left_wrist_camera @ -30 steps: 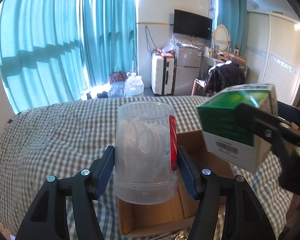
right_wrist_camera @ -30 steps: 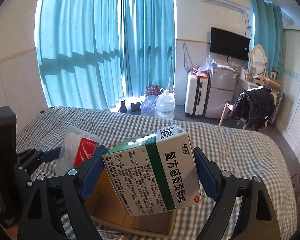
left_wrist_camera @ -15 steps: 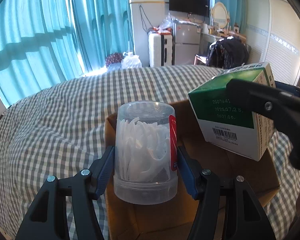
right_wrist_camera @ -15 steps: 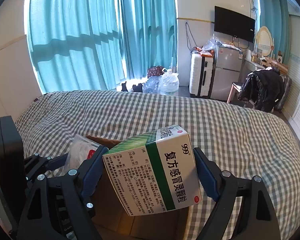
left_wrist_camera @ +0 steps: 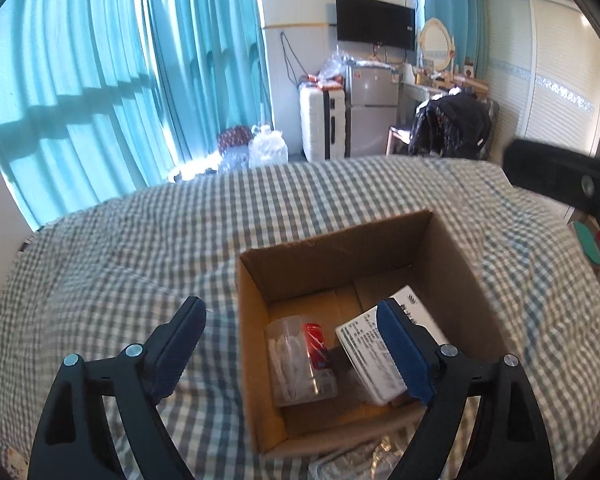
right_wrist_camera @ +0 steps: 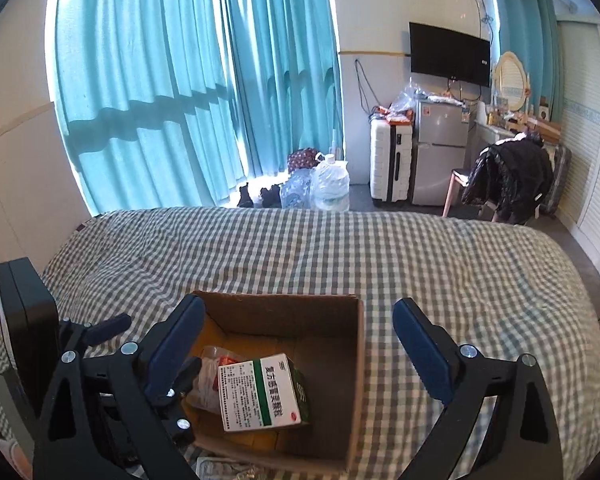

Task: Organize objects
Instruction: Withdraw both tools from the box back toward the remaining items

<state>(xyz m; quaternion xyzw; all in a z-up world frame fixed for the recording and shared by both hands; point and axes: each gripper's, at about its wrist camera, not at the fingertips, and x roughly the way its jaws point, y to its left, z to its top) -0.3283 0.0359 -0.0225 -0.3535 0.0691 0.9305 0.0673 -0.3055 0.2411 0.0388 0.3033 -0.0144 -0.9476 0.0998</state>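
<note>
Jar (left_wrist_camera: 302,360) and medicine box (right_wrist_camera: 262,391) in carton (left_wrist_camera: 452,264) (both lying), grippers empty

left gripper (left_wrist_camera: 296,348) jaws released | right gripper (right_wrist_camera: 300,352) jaws released | jar (left_wrist_camera: 302,360), medicine box (right_wrist_camera: 262,392) now in carton (left_wrist_camera: 332,248)

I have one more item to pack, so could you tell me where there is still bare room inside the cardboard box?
In the cardboard box, the floor along the far wall and the right wall is bare. The near left is crowded: the clear tub and the medicine box lie side by side there.
</note>
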